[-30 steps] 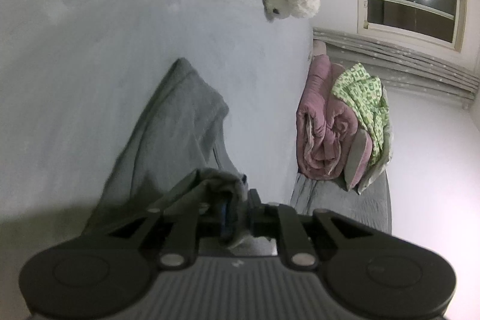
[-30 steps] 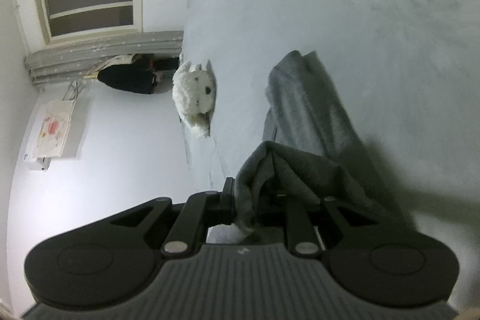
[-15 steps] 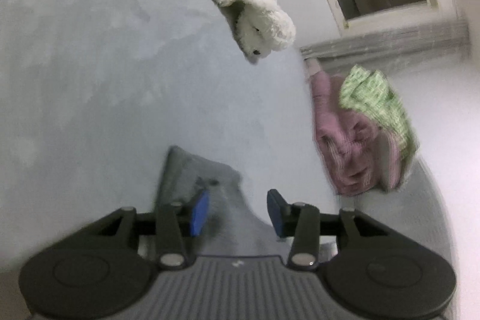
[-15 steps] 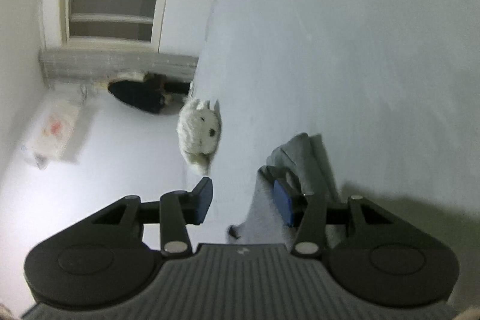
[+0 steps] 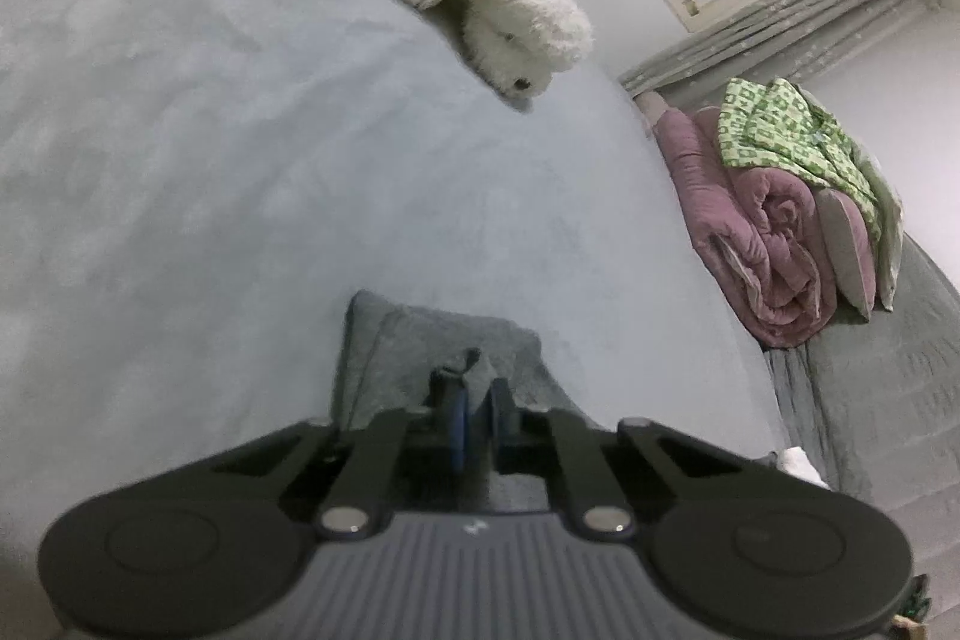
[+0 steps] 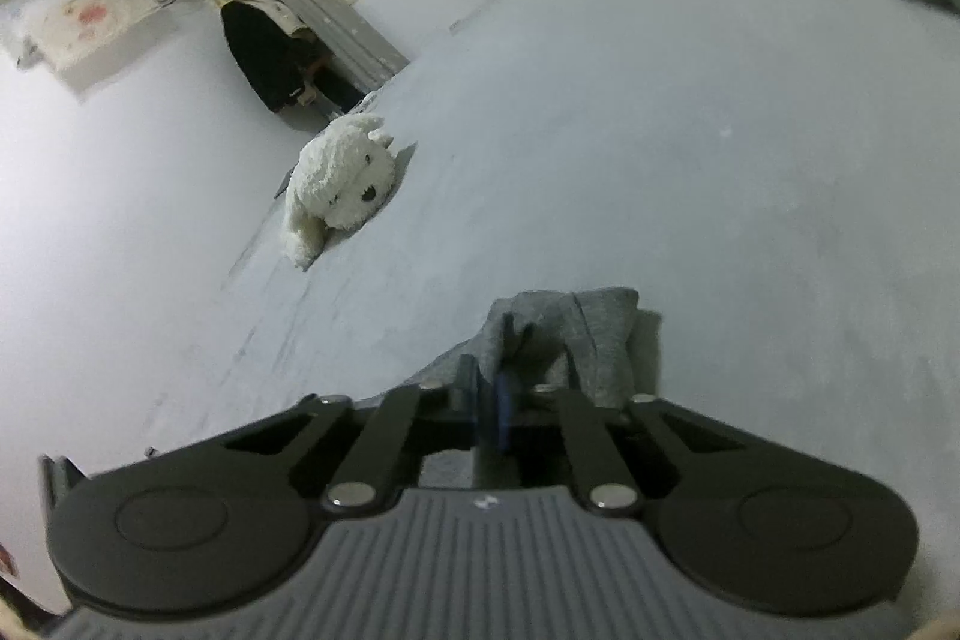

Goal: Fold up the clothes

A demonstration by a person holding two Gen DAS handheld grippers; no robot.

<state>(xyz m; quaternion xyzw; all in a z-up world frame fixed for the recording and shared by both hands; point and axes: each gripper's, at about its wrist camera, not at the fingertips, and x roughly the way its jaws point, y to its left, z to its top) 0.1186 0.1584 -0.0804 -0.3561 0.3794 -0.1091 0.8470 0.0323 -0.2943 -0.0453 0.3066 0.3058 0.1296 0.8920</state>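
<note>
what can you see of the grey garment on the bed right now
The grey garment is soft, fleecy-looking cloth, folded into a compact bundle lying on the pale grey bed cover. Both grippers pinch it: the left gripper is closing on a raised edge, and the right gripper has closed on another fold. Its near part is hidden behind the grippers.

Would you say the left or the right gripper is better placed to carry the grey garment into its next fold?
Neither clearly: the left gripper and right gripper are both closing on pinched folds of the grey garment, so probably both together.
</note>
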